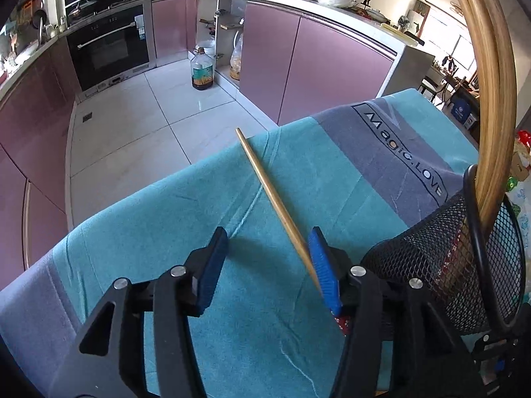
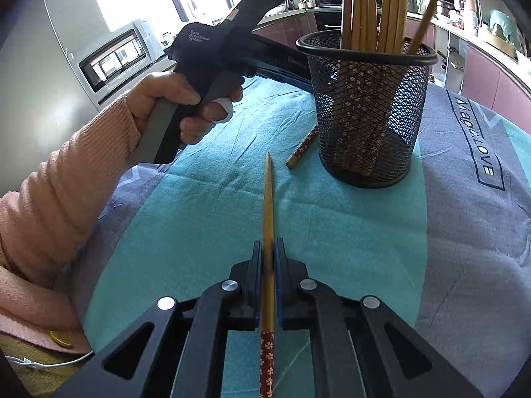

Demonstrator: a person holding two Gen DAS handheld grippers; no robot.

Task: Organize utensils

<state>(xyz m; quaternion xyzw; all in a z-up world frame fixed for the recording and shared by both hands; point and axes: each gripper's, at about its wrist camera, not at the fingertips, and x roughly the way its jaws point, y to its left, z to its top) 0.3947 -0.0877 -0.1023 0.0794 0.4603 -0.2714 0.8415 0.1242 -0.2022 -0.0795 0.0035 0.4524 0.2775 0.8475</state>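
A wooden chopstick (image 1: pixel 268 192) lies slantwise on the teal cloth, its thick end running along the inside of my left gripper's right pad (image 1: pixel 323 275). My left gripper (image 1: pixel 268 235) is open, with a wide gap to the other pad. Just to its right stands a black mesh holder (image 1: pixel 464 265) with several chopsticks (image 1: pixel 491 99) upright in it. In the right wrist view my right gripper (image 2: pixel 268 245) is shut on another chopstick (image 2: pixel 268 199), which points ahead toward the holder (image 2: pixel 365 116). The red-patterned end of the lying chopstick (image 2: pixel 302 149) shows beside the holder's base.
A teal and grey cloth (image 1: pixel 166 232) covers the table, whose far edge drops to a tiled kitchen floor. A person's hand (image 2: pixel 176 106) in a pink sleeve grips the left tool's handle left of the holder. An oil bottle (image 1: pixel 201 73) stands on the floor by the cabinets.
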